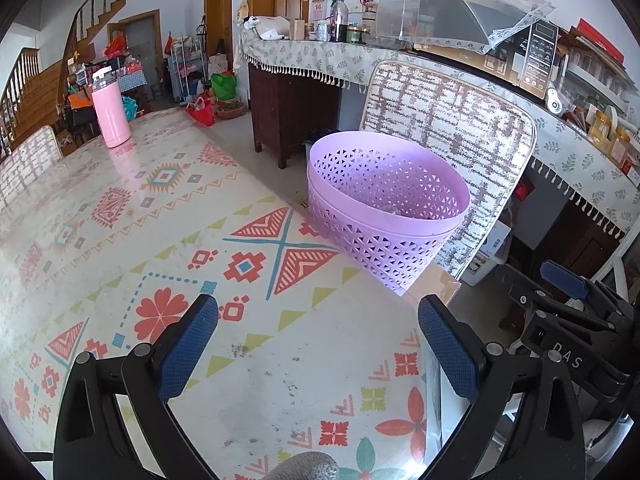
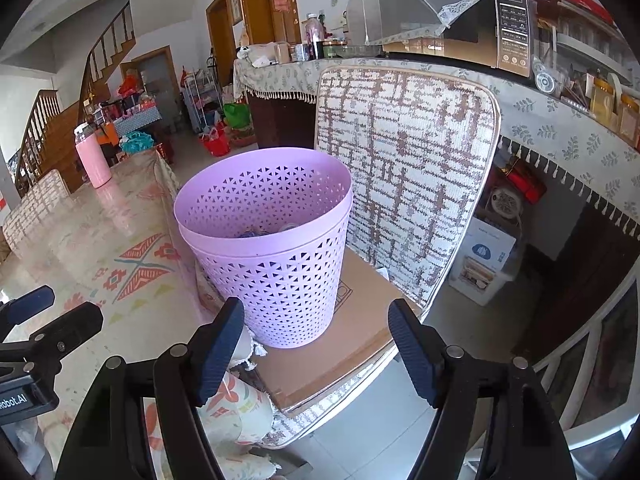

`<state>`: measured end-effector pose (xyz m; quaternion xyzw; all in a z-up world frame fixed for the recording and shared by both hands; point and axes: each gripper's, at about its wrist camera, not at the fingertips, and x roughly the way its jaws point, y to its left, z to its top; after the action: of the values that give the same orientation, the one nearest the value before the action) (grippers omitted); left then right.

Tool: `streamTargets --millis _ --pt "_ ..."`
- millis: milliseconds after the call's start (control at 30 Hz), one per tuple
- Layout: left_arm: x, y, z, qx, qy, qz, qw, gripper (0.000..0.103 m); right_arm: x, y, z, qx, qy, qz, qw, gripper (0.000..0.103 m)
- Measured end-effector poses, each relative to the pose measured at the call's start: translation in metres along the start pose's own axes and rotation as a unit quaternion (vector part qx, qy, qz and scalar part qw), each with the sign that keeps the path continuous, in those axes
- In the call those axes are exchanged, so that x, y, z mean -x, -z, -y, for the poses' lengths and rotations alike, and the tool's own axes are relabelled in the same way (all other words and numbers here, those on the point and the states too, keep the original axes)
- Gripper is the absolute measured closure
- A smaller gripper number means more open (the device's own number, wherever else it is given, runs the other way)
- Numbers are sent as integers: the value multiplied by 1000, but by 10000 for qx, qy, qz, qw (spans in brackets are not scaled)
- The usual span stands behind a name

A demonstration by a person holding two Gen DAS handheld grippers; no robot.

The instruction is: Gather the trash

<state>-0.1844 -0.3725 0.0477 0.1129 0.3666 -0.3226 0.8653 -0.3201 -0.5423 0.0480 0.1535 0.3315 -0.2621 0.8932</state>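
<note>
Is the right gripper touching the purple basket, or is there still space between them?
Apart. In the right wrist view the right gripper has open jaws, and the purple basket stands beyond the fingertips on the cardboard; neither pad meets its wall.

basket – matt perforated plastic | tablecloth – glossy, smooth | chair cover – rough woven cloth | cardboard – matt

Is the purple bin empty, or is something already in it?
Not empty: the purple bin stands upright with a few items visible at the bottom. What they are, I cannot tell.
</note>
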Motion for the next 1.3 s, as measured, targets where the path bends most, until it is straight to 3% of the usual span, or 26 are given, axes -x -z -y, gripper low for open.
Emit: streamTargets --millis 1300 --pt "-11 3 6 -130 -147 -57 9998 3 -10 5 12 -196 -101 -37 9997 22"
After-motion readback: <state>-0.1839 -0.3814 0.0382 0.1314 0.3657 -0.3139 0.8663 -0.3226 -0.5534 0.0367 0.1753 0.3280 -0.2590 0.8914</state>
